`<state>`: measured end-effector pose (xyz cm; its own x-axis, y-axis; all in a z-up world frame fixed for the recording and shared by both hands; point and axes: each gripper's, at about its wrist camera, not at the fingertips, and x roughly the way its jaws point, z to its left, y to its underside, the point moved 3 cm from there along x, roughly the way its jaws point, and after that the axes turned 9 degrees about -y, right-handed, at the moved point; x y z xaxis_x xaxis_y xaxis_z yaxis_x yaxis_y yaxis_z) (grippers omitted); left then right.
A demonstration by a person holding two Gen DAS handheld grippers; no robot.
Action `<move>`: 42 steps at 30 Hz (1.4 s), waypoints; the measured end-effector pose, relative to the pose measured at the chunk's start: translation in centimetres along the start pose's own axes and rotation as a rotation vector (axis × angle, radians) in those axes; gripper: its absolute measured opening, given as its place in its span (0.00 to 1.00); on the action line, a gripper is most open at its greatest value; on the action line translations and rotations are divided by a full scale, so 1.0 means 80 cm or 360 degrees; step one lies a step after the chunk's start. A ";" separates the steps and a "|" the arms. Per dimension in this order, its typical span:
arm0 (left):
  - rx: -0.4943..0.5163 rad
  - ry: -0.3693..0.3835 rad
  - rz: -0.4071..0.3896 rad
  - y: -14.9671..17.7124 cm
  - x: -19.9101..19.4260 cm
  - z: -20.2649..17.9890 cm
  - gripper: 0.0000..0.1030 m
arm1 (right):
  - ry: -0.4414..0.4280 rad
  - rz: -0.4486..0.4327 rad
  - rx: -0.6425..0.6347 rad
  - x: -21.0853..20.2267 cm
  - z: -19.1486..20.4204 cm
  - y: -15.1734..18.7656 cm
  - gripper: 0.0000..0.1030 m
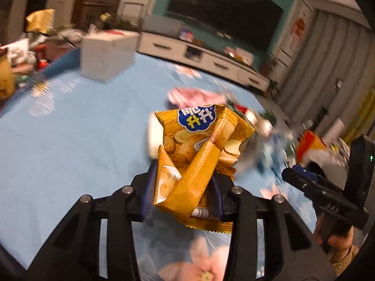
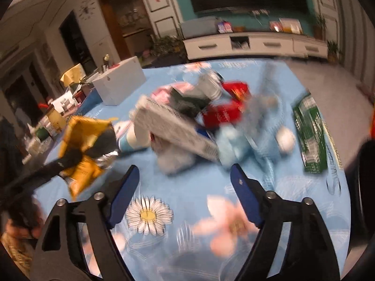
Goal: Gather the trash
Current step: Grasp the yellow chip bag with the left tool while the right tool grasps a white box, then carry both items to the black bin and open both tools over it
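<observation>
Tongs on the left (image 1: 185, 187) are clamped on a yellow potato-chip bag (image 1: 199, 154), held above the counter (image 1: 70, 128); right tongs (image 2: 185, 182), wide open and empty, are aimed at the wrapper pile (image 2: 199, 117); a bin is judged needed next.

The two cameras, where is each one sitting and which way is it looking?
Left wrist: sits on the left tool, looks forward over the blue tablecloth toward the TV cabinet; its fingers clamp a yellow chip bag; the right tool and a hand show.
Right wrist: sits on the right tool, open, looks at the blurry trash pile; the person's hand shows at far left.
Shared: chip bag, white box, tablecloth.
</observation>
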<state>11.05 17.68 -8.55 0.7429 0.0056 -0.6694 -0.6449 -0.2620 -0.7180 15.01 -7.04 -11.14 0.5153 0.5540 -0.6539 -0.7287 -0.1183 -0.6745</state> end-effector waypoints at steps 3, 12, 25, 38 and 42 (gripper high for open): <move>-0.0043 0.0003 -0.0013 -0.014 0.003 0.007 0.42 | 0.0015 -0.0006 -0.0159 0.027 0.019 -0.016 0.69; -0.0084 0.0018 0.0038 -0.011 0.011 0.013 0.43 | 0.0124 -0.0013 -0.0440 0.068 0.028 -0.033 0.38; 0.0002 0.0124 0.0012 -0.004 -0.017 -0.029 0.43 | -0.0014 -0.0412 -0.0124 -0.093 -0.016 -0.014 0.19; 0.0393 0.0521 0.0102 0.024 -0.033 -0.203 0.43 | 0.0348 -0.0671 0.0335 -0.245 -0.161 0.055 0.19; 0.0550 0.0596 0.0115 0.035 -0.022 -0.277 0.43 | 0.0483 -0.0760 0.0429 -0.271 -0.199 0.070 0.19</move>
<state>11.95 -4.43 -5.14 0.6670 -0.3630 -0.6506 -0.6714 0.0857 -0.7361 6.94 -32.84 -6.23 0.8884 0.2311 -0.3967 -0.4543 0.3182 -0.8321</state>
